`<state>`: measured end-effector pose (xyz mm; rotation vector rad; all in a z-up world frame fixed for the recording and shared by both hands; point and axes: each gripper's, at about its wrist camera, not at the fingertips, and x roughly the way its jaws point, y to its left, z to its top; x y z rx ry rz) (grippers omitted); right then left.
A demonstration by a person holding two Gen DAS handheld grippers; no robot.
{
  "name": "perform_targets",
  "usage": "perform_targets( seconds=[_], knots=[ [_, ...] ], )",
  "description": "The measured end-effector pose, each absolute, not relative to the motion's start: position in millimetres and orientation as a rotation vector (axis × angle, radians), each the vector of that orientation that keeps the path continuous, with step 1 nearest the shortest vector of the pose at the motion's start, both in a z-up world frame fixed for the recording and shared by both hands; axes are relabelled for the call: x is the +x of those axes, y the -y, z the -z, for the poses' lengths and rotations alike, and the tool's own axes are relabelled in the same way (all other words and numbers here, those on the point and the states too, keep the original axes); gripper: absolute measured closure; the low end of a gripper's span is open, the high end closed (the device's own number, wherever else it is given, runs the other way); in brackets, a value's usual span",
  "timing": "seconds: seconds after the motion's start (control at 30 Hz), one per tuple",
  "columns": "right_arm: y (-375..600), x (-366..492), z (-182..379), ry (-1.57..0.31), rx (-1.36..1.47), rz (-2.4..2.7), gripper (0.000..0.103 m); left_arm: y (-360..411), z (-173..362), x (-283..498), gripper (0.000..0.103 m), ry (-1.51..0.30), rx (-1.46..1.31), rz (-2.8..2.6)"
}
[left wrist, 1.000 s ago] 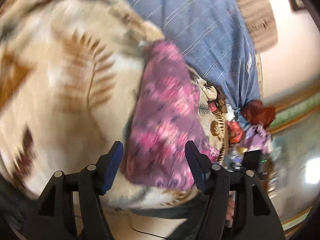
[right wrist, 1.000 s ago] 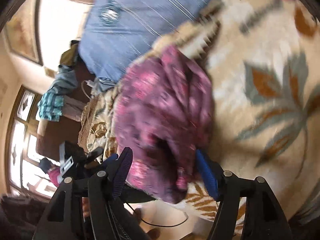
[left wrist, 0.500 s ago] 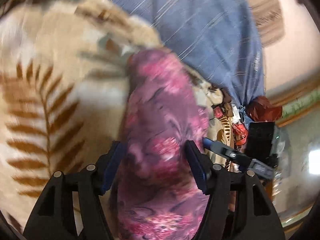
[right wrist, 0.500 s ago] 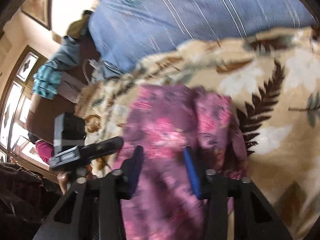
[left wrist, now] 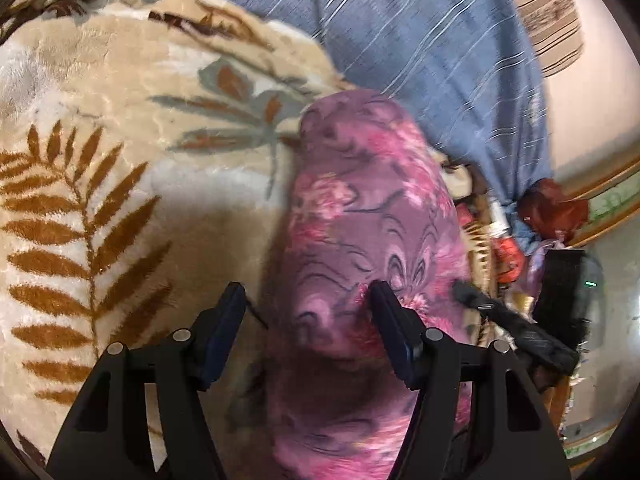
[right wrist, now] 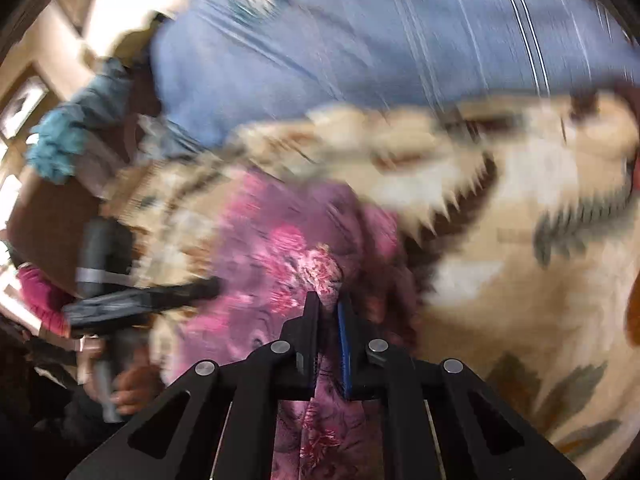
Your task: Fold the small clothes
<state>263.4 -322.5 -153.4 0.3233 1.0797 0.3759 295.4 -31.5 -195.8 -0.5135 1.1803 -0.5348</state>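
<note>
Pinching purple garment (right wrist: 280, 264), right tongs (right wrist: 328, 308), lengthwise ahead

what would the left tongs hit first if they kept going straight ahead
Most likely the purple garment: it runs forward between the open left tongs and fills the path ahead. Past its far end lies the blanket, though depth is hard to judge.

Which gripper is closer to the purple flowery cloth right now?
Right. The right gripper is shut on the purple cloth, pinching a fold. The left gripper is open, with the cloth between its spread jaws, not clamped.
</note>
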Motion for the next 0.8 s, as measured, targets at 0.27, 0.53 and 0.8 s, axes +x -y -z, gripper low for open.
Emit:
perform_targets(
  seconds=[0.27, 0.53, 0.8],
  knots=[
    [338, 273, 186, -1.093, 0.437, -0.425, 0.083, 32, 193, 291, 0.039, -1.149, -0.47, 0.505],
    [346, 242, 157, -1.002, 0.482, -0.382, 0.047, 33, 154, 252, 0.039, -0.973, -0.29, 0.492],
    [350, 233, 134, -0.959, 0.55, -0.391, 0.039, 22, 143, 278, 0.039, -1.086, -0.455, 0.537]
  ],
)
